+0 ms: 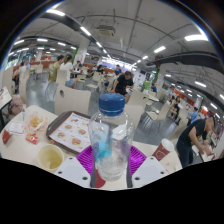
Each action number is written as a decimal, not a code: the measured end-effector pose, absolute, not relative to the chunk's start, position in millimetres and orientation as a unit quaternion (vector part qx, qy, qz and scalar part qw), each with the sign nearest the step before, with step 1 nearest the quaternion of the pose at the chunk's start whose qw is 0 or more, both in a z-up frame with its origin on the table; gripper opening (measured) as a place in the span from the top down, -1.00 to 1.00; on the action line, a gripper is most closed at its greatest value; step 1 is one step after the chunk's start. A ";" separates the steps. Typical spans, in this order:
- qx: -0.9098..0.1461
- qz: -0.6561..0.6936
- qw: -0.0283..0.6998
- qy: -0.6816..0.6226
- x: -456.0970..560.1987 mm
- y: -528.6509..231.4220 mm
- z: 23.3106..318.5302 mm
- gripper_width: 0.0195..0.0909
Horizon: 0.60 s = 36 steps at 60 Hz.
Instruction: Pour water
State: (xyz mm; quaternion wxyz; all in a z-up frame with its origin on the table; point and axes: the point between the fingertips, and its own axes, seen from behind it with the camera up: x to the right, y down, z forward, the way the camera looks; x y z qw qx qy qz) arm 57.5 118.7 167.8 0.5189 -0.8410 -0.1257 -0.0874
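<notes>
One clear plastic water bottle with a blue screw cap (109, 140) stands upright between the two purple pads (86, 159) of the gripper (110, 162), which press on its lower sides and hold it over the white bench (20, 150). Left of it on the bench sit one small yellow-green bowl (50, 156) and one tray of food (72, 131). Beyond, several people sit and stand in a bright canteen hall.

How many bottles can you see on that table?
1. A clear water bottle with a blue cap stands between the fingers of the hand-held gripper, its magenta pads at either side. Others may be hidden behind it.
</notes>
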 end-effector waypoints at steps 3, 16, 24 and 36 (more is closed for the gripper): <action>-0.845 -0.057 0.521 -0.105 53.9 120.5 154.4 0.42; -0.853 0.021 0.512 -0.099 39.0 120.6 105.2 0.42; -0.860 0.047 0.500 -0.090 37.8 118.7 77.4 0.41; -0.855 0.053 0.506 -0.097 37.9 116.6 59.0 0.36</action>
